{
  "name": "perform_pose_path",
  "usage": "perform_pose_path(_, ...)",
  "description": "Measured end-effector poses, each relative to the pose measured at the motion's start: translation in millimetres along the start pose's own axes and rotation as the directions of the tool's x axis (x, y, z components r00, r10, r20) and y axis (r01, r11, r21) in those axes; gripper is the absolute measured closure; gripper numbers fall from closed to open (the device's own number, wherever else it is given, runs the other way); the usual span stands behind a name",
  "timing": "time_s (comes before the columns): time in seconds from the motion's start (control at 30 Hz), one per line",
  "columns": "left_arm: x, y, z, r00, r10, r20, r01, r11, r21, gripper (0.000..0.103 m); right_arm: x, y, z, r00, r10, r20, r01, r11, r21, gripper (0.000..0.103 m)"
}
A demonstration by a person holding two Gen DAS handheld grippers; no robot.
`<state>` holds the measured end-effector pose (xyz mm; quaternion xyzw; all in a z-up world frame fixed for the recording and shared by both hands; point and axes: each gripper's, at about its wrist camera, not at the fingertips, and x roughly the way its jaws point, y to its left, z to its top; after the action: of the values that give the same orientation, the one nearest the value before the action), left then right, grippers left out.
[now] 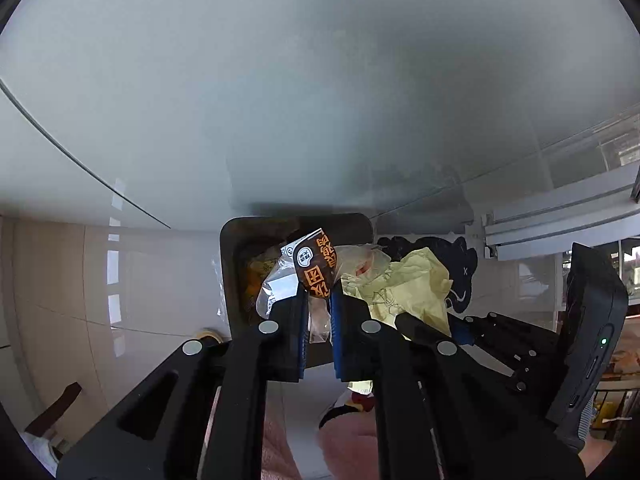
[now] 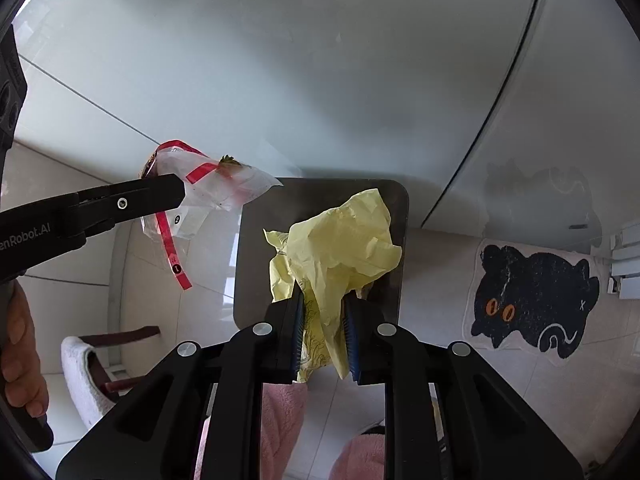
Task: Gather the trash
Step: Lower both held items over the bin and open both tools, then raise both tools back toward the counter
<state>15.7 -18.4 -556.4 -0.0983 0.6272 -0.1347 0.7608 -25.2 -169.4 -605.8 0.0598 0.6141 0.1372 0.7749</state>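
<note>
The dark bin (image 2: 320, 248) is taken as the landmark, seen from above through a glass tabletop (image 2: 280, 60). At far left of the right wrist view, bare fingers (image 2: 20, 360) are seen wrapped around a black handle, the rest of the hand being cut off by the frame edge. From there the left gripper (image 1: 319, 300) is angled steeply downward, just left of the bin in that view and right over the bin's mouth in its own view, with its jaws drawn narrow and pinched on a clear plastic wrapper (image 2: 208, 188). A red tear strip (image 2: 172, 248) is seen dangling from the wrapper beside the bin's left wall, and a brown printed label (image 1: 316, 268) is shown on it; the print is too distorted to be read. Over the bin's middle the right gripper (image 2: 324, 320) is likewise tipped steeply down, its jaws held narrow and clamped on a crumpled yellow paper (image 2: 344, 240), which hides most of the bin's interior. What lies inside the bin is only dimly made out. To the right of the bin a black cat-shaped mat (image 2: 532, 300) is laid on the pale tiled floor (image 2: 500, 400). Below the bin, pink fuzzy fabric (image 2: 280, 420) is glimpsed between the gripper arms, mostly hidden.
</note>
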Motion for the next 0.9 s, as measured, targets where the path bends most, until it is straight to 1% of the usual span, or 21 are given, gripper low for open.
perform_pose_path(0.1,6.4,2.2,-0.9,1.000,0.001,0.001,-0.001,1.000,-0.004,0.084,8.5,-2.2,3.7,1.000,0.004,-0.014,-0.003,1.000,0.010,0.081)
perform_pose_path(0.13,7.5,2.3,0.6,1.000,0.003,0.002,-0.003,1.000,-0.003,0.081,8.4,-3.3,4.8,1.000,0.001,-0.017,-0.001,1.000,0.008,0.076)
perform_pose_path(0.17,7.2,1.9,0.4,1.000,0.005,0.004,-0.005,1.000,-0.001,0.076,9.5,-3.3,6.0,1.000,0.000,-0.019,0.001,1.000,0.006,0.065)
perform_pose_path(0.23,5.2,-0.2,1.8,1.000,0.013,0.011,-0.013,1.000,0.008,0.073,8.1,-1.9,8.5,1.000,-0.001,-0.012,0.001,1.000,0.004,0.046)
perform_pose_path(0.33,0.1,-1.8,5.7,1.000,0.013,0.017,-0.013,1.000,0.015,0.066,5.0,-0.3,12.7,1.000,-0.016,-0.010,0.016,1.000,-0.011,0.041)
perform_pose_path(0.4,-3.0,-1.8,7.4,1.000,0.013,0.016,-0.013,1.000,0.016,0.053,2.5,-3.5,13.3,1.000,-0.026,-0.012,0.025,1.000,-0.014,0.039)
perform_pose_path(0.43,-4.6,-2.4,7.7,1.000,0.014,0.013,-0.014,1.000,0.016,0.049,-0.8,-4.6,13.2,1.000,-0.027,-0.011,0.026,1.000,-0.009,0.032)
perform_pose_path(0.5,-7.0,-3.0,13.5,1.000,0.012,0.007,-0.012,1.000,0.021,0.041,-5.6,-8.9,13.4,1.000,-0.025,-0.009,0.025,1.000,-0.003,0.030)
perform_pose_path(0.53,-9.5,-4.5,13.6,1.000,0.013,0.008,-0.014,1.000,0.025,0.040,-9.8,-10.2,13.4,1.000,-0.026,-0.005,0.026,1.000,-0.001,0.029)
perform_pose_path(0.6,-13.6,-7.1,14.4,1.000,0.014,0.007,-0.015,0.999,0.031,0.033,-18.6,-12.4,12.3,1.000,-0.029,0.002,0.029,1.000,0.005,0.029)
perform_pose_path(0.8,-42.2,-11.0,16.2,0.999,0.016,0.028,-0.016,1.000,0.016,0.028,-47.4,-18.0,3.4,0.999,-0.046,0.005,0.046,0.999,0.020,0.028)
perform_pose_path(0.9,-68.9,-14.3,15.4,0.998,0.016,0.057,-0.016,1.000,0.009,0.026,-75.8,-17.7,2.3,0.999,-0.041,0.027,0.040,0.999,0.030,0.028)
